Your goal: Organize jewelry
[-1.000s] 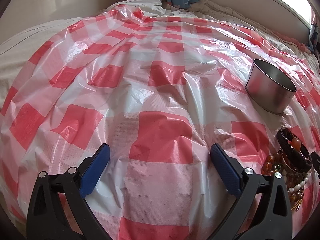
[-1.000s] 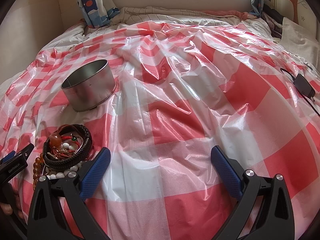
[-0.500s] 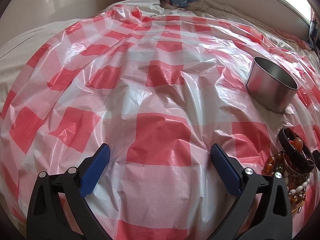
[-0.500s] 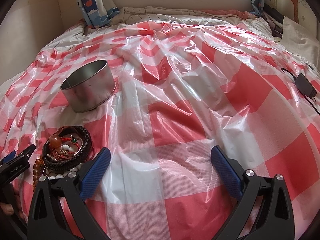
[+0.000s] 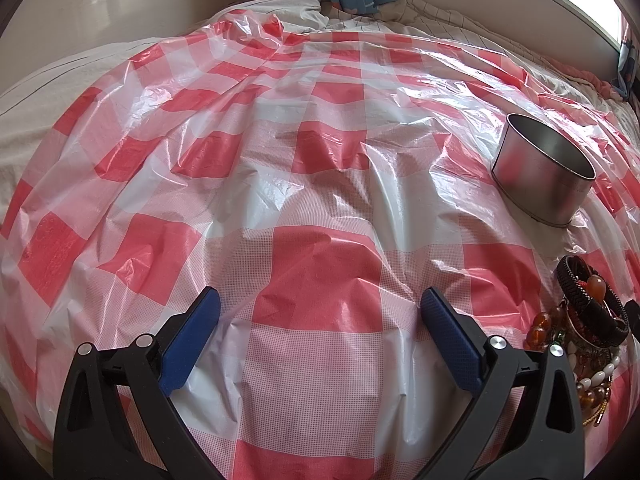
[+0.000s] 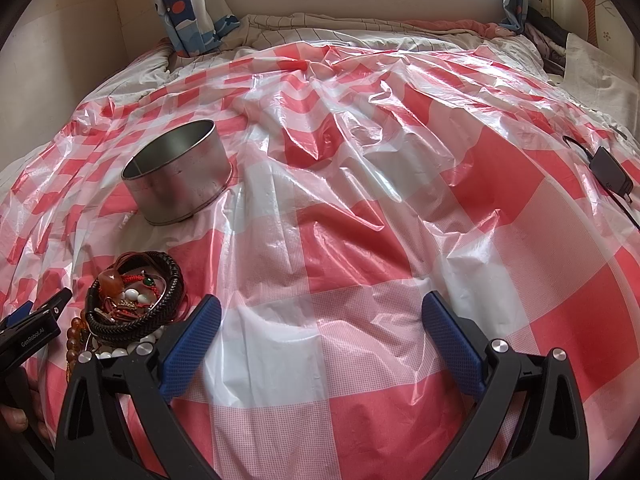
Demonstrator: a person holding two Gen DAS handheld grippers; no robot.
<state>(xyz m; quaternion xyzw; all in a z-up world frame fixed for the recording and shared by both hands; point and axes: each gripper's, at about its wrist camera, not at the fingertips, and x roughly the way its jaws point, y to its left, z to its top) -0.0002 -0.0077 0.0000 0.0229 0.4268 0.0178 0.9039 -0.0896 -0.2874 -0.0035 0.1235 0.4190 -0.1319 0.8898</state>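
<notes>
While both claws hang over the bed (image 6: 360,36) with nothing in them, the work on the jewelry has not begun, as I judge it. The left claw (image 5: 318,312) has its blue pads wide apart above the red and white plastic sheet (image 5: 312,184). To its right, just beside its right finger, lies the jewelry pile (image 5: 588,320): dark braided bracelets on top, amber and white beads under them, all tangled in one heap. The right claw (image 6: 320,316) is wide too and holds nothing; in its view the same pile (image 6: 136,304) lies just beside its left finger. So the pile sits between the two claws, near to both, and I cannot tell which one is nearer. The heap is roundish, without a clear long axis. Farther from the claws, behind the pile, stands the open metal tin (image 6: 180,172), upright and apparently empty. At the far right a black charger (image 6: 610,172) lies on the sheet.
</notes>
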